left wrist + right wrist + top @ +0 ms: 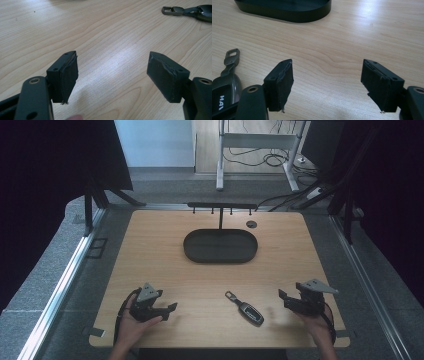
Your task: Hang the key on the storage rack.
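Observation:
A dark car key fob (246, 308) with a metal loop lies near the table's front edge, between my two grippers. It appears at the top right of the left gripper view (192, 11) and at the lower left of the right gripper view (225, 82). My left gripper (171, 309) rests at the front left, held in a hand, jaws wide apart over bare wood (112, 75). My right gripper (282, 298) sits at the front right, also open with nothing between its jaws (328, 83). A black oval tray (220, 246) stands at the table's middle back (287, 7).
A black hook rack (221, 206) on a thin post rises behind the tray. A round cable hole (251, 224) is at the back right. Dark curtains flank the table; a metal frame and cables lie on the floor beyond.

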`<state>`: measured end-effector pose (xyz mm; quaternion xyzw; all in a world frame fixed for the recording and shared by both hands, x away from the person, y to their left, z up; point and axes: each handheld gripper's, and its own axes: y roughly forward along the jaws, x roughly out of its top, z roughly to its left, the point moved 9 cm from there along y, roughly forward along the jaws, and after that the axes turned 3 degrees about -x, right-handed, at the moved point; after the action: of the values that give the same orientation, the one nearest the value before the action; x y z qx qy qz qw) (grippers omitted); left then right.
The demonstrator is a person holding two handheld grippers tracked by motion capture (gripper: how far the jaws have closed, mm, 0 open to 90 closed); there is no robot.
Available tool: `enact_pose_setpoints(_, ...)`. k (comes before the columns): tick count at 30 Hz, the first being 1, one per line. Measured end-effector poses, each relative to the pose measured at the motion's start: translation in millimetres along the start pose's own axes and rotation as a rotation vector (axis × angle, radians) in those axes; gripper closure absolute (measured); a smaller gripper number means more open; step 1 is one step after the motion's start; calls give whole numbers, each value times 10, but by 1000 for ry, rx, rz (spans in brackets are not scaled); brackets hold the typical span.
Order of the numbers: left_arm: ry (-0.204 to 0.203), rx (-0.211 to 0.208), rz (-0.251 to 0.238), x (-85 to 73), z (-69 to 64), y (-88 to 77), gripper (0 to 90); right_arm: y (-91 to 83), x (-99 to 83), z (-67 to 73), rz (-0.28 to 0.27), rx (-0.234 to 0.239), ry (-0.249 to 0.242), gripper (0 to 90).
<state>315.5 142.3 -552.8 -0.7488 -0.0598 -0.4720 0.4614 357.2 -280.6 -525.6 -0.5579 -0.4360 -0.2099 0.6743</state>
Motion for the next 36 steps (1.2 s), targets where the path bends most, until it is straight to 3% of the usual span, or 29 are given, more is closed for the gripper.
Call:
enact_pose_setpoints(10, 1, 8, 4, -11, -7, -19, 250, -25, -19, -126, 8, -11, 24, 324)
enact_pose_setpoints(19, -7, 17, 4, -26, -26, -15, 251, -78, 80, -169, -42, 48, 80, 368)
enact_pose_setpoints(24, 23, -5, 19, -30, -110, 16, 250, -94, 94, -100, -30, 57, 48, 377)
enact_pose_setpoints(27, 22, -13, 4, -2, -129, -15, 250, -135, 129, -49, -30, 66, 34, 376)
enact_pose_setpoints(36, 6, 19, 3, -19, -74, -18, 251, -147, 170, -57, -35, 92, 36, 396)
